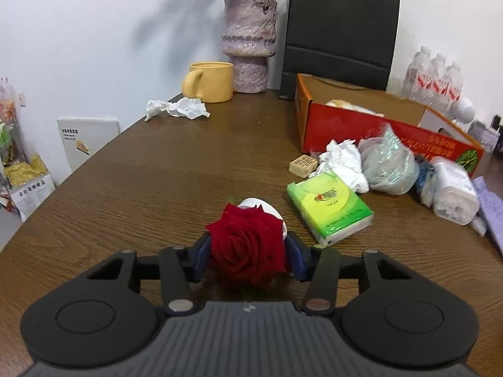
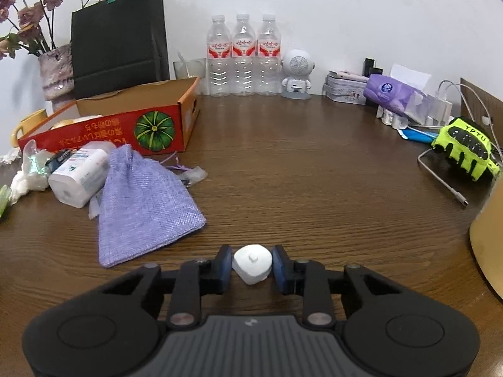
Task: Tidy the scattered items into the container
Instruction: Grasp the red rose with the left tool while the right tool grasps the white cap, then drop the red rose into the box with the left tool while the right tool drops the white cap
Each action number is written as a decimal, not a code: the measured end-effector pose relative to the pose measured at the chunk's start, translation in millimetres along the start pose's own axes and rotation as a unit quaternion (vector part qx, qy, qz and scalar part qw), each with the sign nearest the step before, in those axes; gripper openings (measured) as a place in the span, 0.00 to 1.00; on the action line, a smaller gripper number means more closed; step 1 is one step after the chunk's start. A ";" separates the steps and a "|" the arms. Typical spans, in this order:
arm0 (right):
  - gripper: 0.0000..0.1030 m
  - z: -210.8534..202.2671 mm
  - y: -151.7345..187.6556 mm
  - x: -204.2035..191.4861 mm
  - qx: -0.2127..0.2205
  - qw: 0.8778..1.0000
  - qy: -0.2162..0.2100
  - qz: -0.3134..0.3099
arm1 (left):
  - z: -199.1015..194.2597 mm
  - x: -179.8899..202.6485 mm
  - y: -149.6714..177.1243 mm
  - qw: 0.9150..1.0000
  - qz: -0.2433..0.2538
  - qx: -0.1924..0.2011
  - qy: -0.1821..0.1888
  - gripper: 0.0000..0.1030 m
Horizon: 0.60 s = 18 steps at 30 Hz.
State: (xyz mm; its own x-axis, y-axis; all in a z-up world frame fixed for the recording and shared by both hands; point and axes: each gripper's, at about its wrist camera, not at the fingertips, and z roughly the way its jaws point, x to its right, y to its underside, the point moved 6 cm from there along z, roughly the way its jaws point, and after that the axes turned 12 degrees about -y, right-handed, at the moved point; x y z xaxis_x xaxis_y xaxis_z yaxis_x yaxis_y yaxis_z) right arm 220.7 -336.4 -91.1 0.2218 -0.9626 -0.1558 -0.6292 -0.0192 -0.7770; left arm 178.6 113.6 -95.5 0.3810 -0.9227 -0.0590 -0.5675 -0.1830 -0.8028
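Both grippers loaded, box ahead
Left gripper clamps a red rose; the cardboard box lies at two o'clock. Right gripper pinches a white cap; box at ten o'clock.

red rose clamped between my left jaws, bloom facing up. small white plastic piece pinched in my right jaws. orange-red cardboard box open-topped on surface; tissue pack, purple pouch lie near it.
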 end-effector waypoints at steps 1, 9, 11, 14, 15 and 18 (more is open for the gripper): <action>0.26 -1.1 0.8 -1.6 0.001 1.000 -0.004 0.000 | -1.9 -1.0 0.0 1.000 -0.003 0.002 0.000 0.48; 0.26 -8.8 -5.2 -7.8 0.019 1.000 -0.013 0.000 | -17.1 -4.6 -3.3 1.000 -0.011 0.015 0.010 0.48; 0.26 -9.9 -8.3 -11.2 0.022 1.000 -0.018 -0.001 | -19.8 -4.3 -4.6 1.000 -0.014 0.017 0.016 0.48; 0.26 -12.3 -13.0 -18.7 0.028 0.999 -0.025 -0.009 | -25.3 -1.0 -8.1 0.999 -0.013 0.023 0.024 0.48; 0.26 -12.9 -14.8 -21.7 0.030 0.999 -0.027 -0.011 | -27.5 0.7 -9.6 0.999 -0.012 0.025 0.027 0.48; 0.26 -14.0 -23.2 -32.1 0.038 0.998 -0.036 -0.019 | -33.9 8.6 -15.3 0.999 -0.008 0.035 0.038 0.48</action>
State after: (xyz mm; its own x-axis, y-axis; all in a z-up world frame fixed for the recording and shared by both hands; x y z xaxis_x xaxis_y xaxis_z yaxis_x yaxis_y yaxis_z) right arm 217.8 -308.9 -59.5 0.3001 -0.9392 -0.1666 -0.5621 -0.0330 -0.8264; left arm 165.8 96.9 -63.7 0.3318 -0.9433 -0.0019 -0.5077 -0.1769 -0.8432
